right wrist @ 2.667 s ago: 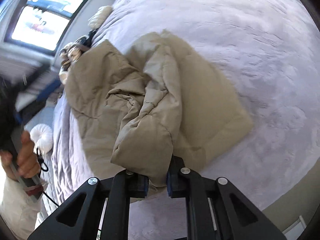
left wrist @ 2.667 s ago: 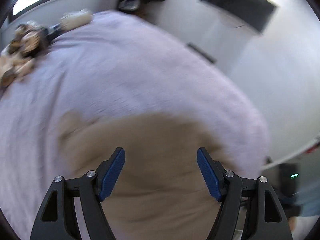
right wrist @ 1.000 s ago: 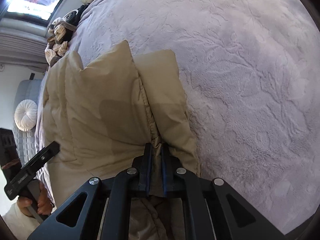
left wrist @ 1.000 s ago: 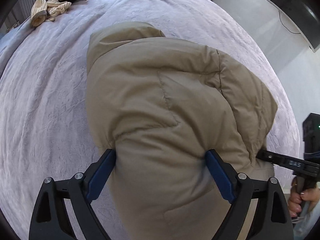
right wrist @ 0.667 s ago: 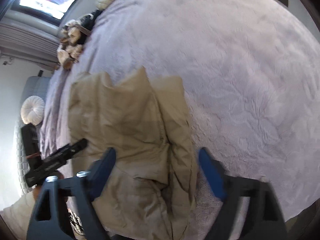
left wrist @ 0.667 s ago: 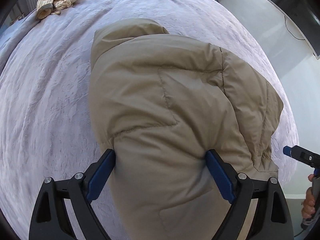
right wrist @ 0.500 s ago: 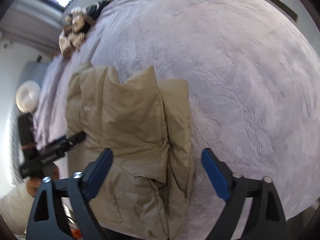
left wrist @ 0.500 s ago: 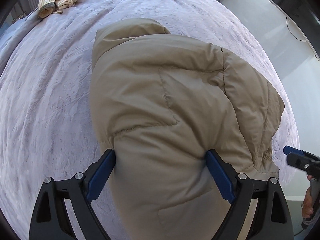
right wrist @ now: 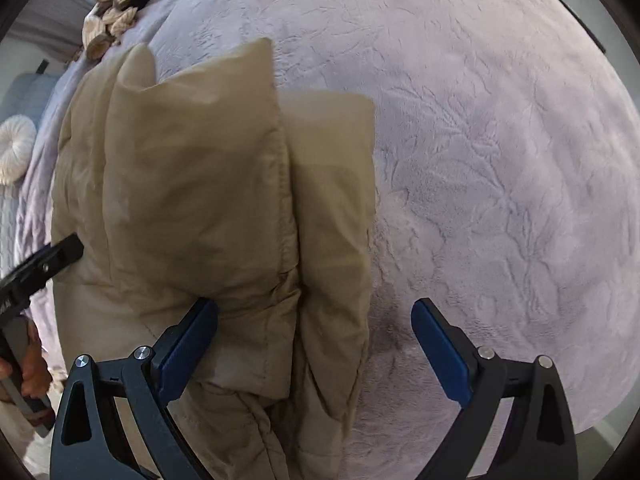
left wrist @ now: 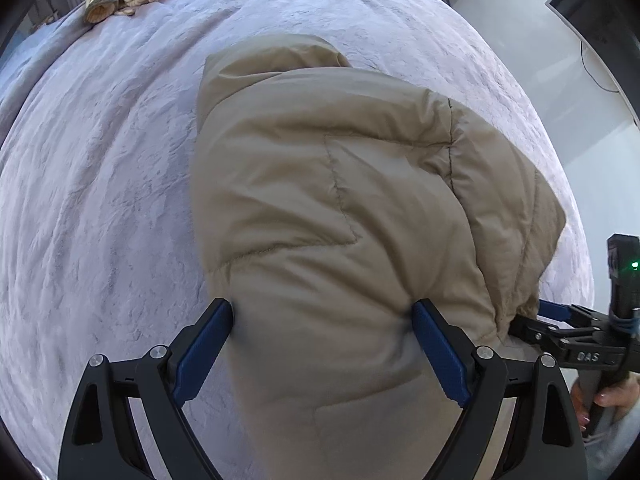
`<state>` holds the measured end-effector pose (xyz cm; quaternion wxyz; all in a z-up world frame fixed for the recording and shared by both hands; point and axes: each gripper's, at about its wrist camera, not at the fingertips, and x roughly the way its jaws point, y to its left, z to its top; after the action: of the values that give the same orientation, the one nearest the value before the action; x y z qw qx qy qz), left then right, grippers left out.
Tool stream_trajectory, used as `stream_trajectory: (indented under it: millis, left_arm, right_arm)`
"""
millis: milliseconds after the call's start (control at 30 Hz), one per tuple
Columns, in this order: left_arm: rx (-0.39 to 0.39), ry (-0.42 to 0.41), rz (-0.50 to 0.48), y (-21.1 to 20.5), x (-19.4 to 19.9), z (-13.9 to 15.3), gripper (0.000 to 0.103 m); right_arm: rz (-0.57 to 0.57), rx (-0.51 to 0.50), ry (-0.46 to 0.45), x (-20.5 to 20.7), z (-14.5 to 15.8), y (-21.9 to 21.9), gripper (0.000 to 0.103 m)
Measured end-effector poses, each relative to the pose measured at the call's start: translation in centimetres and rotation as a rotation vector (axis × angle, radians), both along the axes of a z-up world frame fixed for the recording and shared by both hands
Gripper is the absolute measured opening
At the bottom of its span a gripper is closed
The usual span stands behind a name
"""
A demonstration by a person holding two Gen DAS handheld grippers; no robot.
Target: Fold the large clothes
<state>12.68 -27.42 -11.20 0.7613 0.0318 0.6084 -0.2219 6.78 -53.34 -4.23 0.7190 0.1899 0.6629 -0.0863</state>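
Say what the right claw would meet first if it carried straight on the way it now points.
Most likely the folded tan jacket edge lying under the open right claw, or the lilac bedspread just beside it; its line falls near that border, and depth is unclear.

You cannot see the near end of the padded jacket [left wrist: 328, 208]: the bottom edge cuts it off in both views, under your grippers.

The right hand-held gripper [right wrist: 315, 322] has just let go of the folded beige jacket [right wrist: 208, 184].
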Motion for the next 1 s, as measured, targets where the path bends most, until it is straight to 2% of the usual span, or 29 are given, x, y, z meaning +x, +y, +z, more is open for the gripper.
stream_trajectory:
  millis: [67, 133, 200, 300, 367, 500, 600, 733, 1000]
  left_arm:
    - [-0.011, 0.019, 0.016, 0.9, 0.2, 0.3, 0.091]
    - [-0.028, 0.026, 0.039, 2.2, 0.3, 0.5, 0.103]
    - [-0.051, 0.03, 0.06, 3.6, 0.5, 0.7, 0.103]
    - [-0.108, 0.078, 0.075, 5.6, 0.6, 0.3, 0.103]
    - [-0.165, 0.147, 0.073, 6.5, 0.8, -0.7, 0.103]
    - [-0.353, 0.346, 0.087, 7.9, 1.2, -4.4, 0.103]
    - [-0.493, 0.443, 0.12, 8.1, 1.5, -6.7, 0.103]
    - [-0.54, 0.465, 0.105, 7.5, 2.1, -8.2, 0.103]
    - [-0.575, 0.526, 0.025, 7.0, 3.7, -10.2, 0.103]
  right_arm:
    - [0.003, 0.002, -0.004, 0.0, 0.0, 0.0, 0.098]
    - [0.004, 0.009, -0.005, 0.1, -0.2, -0.1, 0.098]
    - [0.004, 0.013, -0.006, 0.0, -0.2, -0.2, 0.098]
    - [0.001, 0.025, -0.008, 0.0, -0.3, -0.5, 0.098]
    - [0.0, 0.035, -0.009, -0.3, -0.4, -1.2, 0.098]
    - [0.003, 0.051, -0.012, -0.4, -0.5, -1.4, 0.098]
    - [0.0, 0.072, -0.013, -0.4, -0.8, -2.0, 0.098]
    - [-0.007, 0.122, -0.024, -0.7, -1.3, -2.7, 0.098]
    - [-0.028, 0.321, -0.096, -1.2, -3.4, -5.2, 0.098]
